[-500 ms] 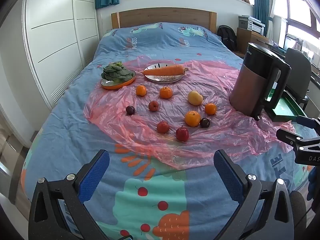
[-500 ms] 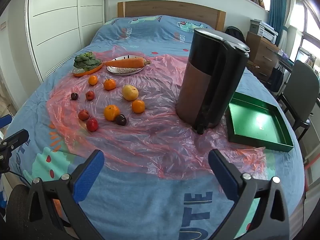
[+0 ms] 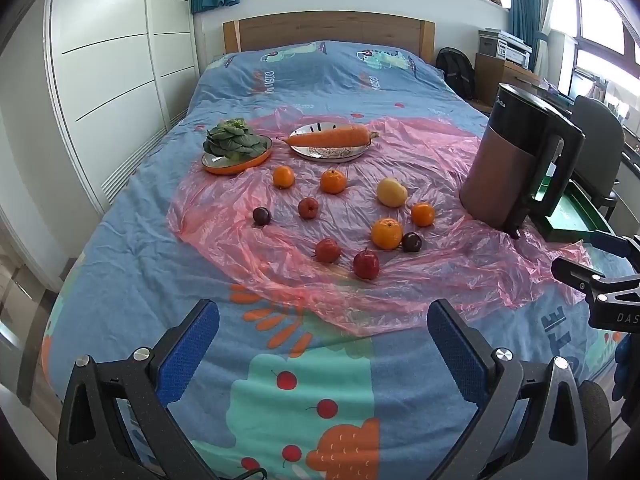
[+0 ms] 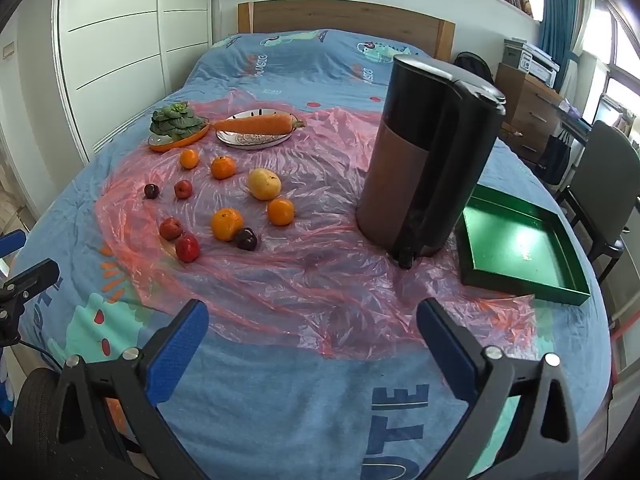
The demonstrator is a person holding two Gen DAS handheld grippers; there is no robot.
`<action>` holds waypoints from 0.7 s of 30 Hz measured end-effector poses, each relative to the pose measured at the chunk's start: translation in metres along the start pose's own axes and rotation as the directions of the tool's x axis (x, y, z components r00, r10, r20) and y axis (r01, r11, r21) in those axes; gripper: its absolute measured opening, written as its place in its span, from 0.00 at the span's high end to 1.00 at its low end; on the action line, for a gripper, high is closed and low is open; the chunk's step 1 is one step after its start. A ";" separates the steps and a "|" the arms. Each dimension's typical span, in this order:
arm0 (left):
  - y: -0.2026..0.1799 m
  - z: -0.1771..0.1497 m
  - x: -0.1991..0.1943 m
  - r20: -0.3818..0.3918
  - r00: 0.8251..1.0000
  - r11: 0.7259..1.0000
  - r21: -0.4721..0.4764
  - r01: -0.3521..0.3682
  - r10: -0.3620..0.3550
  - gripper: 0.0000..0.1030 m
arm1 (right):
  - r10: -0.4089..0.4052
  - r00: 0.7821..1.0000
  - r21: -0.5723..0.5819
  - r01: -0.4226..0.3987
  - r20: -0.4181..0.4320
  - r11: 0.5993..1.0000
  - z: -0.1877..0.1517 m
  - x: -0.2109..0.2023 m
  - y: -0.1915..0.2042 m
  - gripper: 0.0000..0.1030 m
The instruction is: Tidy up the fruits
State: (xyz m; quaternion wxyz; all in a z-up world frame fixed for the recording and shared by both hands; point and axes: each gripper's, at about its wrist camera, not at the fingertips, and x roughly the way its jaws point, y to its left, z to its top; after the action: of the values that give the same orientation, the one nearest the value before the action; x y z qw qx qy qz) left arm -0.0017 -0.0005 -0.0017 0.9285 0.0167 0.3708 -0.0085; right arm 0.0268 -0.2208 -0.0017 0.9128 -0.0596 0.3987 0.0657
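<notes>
Several fruits lie scattered on a pink plastic sheet (image 3: pixel 420 288) spread over the bed: oranges (image 3: pixel 386 233), red apples (image 3: pixel 365 264), dark plums (image 3: pixel 411 242) and a yellow pear (image 3: pixel 392 192). The same oranges (image 4: pixel 227 224) and pear (image 4: pixel 264 184) show in the right wrist view. An empty green tray (image 4: pixel 520 248) sits at the right. My left gripper (image 3: pixel 323 330) hangs open above the near bedspread, well short of the fruit. My right gripper (image 4: pixel 313 328) is open too, over the sheet's near edge, holding nothing.
A tall brown and black kettle (image 4: pixel 424 156) stands between the fruit and the tray. Behind the fruit, an orange plate of leafy greens (image 3: pixel 234 148) and a white plate with a carrot (image 3: pixel 330 140). A wardrobe (image 3: pixel 100 80) lines the left; a chair (image 4: pixel 612 184) stands right.
</notes>
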 end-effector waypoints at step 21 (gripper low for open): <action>-0.001 -0.004 0.003 -0.021 1.000 1.000 -0.005 0.002 -0.002 0.01 | 0.004 1.000 -0.006 -0.004 -0.010 1.000 -0.002 0.002 0.004 0.00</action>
State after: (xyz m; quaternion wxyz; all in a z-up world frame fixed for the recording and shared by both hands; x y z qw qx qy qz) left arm -0.0022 -0.0015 -0.0067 0.9247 0.0139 0.3804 -0.0084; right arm 0.0261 -0.2175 -0.0050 0.9104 -0.0617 0.4032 0.0684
